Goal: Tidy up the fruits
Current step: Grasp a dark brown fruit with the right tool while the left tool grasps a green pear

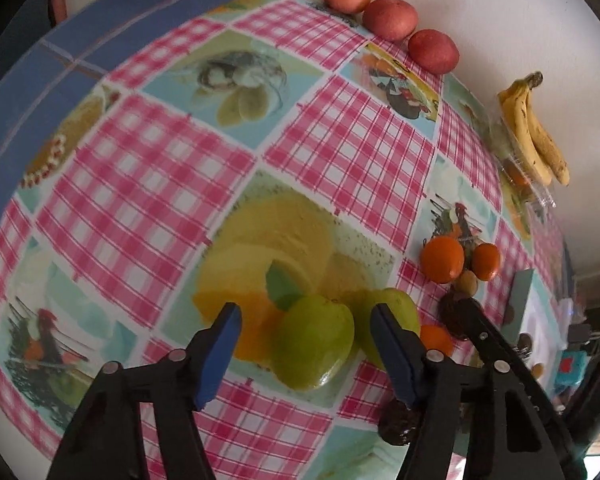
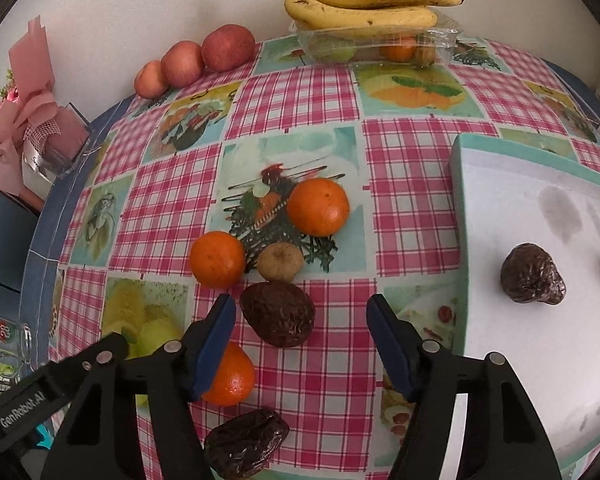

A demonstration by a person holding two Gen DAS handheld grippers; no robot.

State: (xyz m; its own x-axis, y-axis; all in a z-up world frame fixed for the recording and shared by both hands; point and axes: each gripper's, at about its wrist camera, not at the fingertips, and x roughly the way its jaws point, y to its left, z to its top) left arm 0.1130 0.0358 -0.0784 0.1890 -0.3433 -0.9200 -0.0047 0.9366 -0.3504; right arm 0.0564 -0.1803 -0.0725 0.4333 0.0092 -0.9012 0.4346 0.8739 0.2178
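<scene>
We are seeing a tablecloth checked pink and white with teal picture squares. Three apples are showing red-pink, bananas yellow with brown specks, two pears green, oranges bright orange. A wrinkled fruit is looking dark brown, a small round one tan. The board is reading white with a teal edge. Pads are showing blue on black grippers. A wrapped bouquet is glowing pink.
</scene>
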